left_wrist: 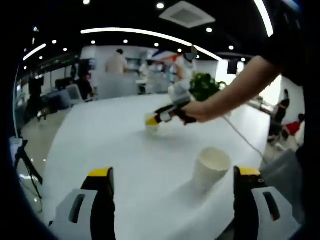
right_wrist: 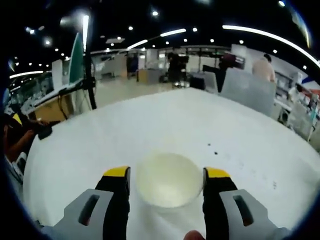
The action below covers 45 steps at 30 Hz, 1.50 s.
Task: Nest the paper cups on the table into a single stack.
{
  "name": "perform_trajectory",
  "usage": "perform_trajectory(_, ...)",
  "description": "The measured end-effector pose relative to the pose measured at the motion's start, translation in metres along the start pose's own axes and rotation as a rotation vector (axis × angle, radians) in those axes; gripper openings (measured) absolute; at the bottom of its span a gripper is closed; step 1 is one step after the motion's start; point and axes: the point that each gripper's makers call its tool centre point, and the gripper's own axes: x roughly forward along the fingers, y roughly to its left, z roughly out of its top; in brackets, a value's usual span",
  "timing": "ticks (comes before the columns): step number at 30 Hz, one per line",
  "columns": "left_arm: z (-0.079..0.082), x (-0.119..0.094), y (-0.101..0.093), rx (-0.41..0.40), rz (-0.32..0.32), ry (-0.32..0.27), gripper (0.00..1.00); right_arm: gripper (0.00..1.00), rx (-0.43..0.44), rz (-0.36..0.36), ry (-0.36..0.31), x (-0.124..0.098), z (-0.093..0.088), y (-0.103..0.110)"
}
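The far cup (right_wrist: pixel 165 180), thin paper, is light and easily crushed, so we'd pinch its rim gently. It sits mid-tabletop (right_wrist: pixel 200 120) between our right tool's (right_wrist: pixel 166 176) open jaws, not clamped. The near cup (left_wrist: pixel 211 171) stands by the tabletop's near edge, ahead of our open left tool (left_wrist: pixel 173 174).

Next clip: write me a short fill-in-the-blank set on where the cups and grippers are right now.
1. The right gripper has a paper cup sitting ____ its two jaws.
2. The cup near the left gripper stands upright on the ____ table.
3. The tips of both grippers' jaws are coloured ____.

Missing words: between; white; yellow
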Motion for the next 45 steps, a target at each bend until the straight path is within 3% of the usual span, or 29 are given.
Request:
perform_trajectory(11, -0.005, -0.004, 0.001, -0.008, 0.006, 0.009, 0.99, 0.48, -0.006, 0.01, 0.009, -0.004, -0.003, 0.003)
perform_trajectory(23, 0.004, -0.003, -0.002, 0.007, -0.009, -0.002, 0.98, 0.48, -0.003, 0.005, -0.007, -0.023, 0.014, -0.007)
perform_trajectory(33, 0.015, -0.005, -0.01, 0.029, -0.029, -0.019, 0.99, 0.47, 0.041, 0.014, -0.019, -0.045, 0.014, -0.02)
perform_trajectory(45, 0.021, -0.005, -0.022, 0.047, -0.055, -0.027, 1.0, 0.47, 0.048, 0.047, -0.058, -0.1, 0.031, 0.015)
